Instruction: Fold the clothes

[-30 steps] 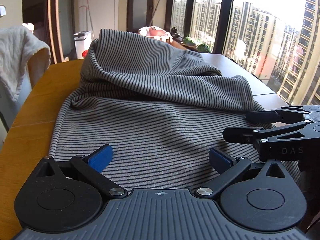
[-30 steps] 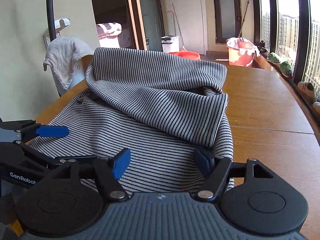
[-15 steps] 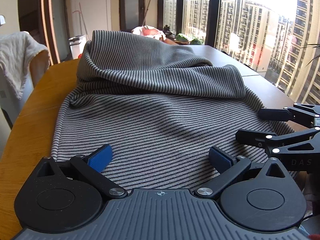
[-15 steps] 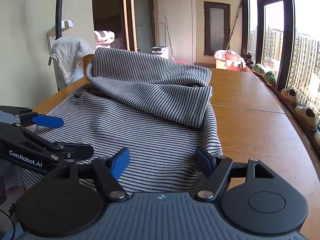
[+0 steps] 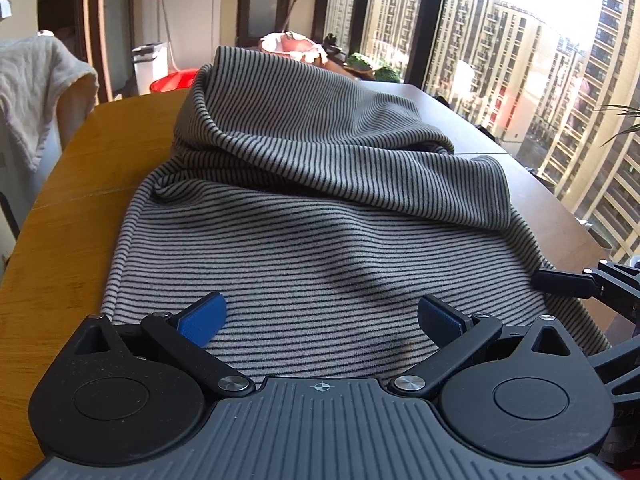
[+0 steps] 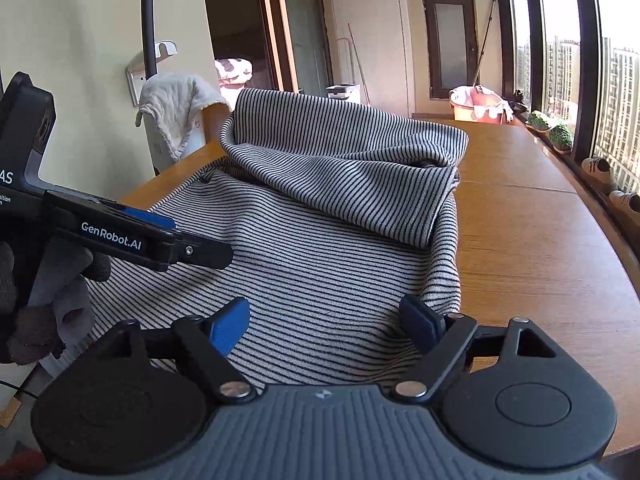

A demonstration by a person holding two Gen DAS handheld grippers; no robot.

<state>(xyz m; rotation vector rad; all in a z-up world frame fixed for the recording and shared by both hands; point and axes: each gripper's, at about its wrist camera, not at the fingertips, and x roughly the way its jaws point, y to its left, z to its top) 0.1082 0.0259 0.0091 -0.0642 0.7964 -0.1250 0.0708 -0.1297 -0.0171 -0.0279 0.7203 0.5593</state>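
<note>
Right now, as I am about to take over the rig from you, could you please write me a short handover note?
Left gripper: open, empty, over the near hem of the striped garment.
Right gripper: jaws have just been opening, nothing pinched; it sits over the near right corner of the cloth.
Garment: flat on the wooden table, its far part flopped toward us in a loose, uneven fold.
Done: that first rough fold.
Left: probably straighten that fold, then fold again into a compact stack. The white towel on the chair is untouched.
</note>
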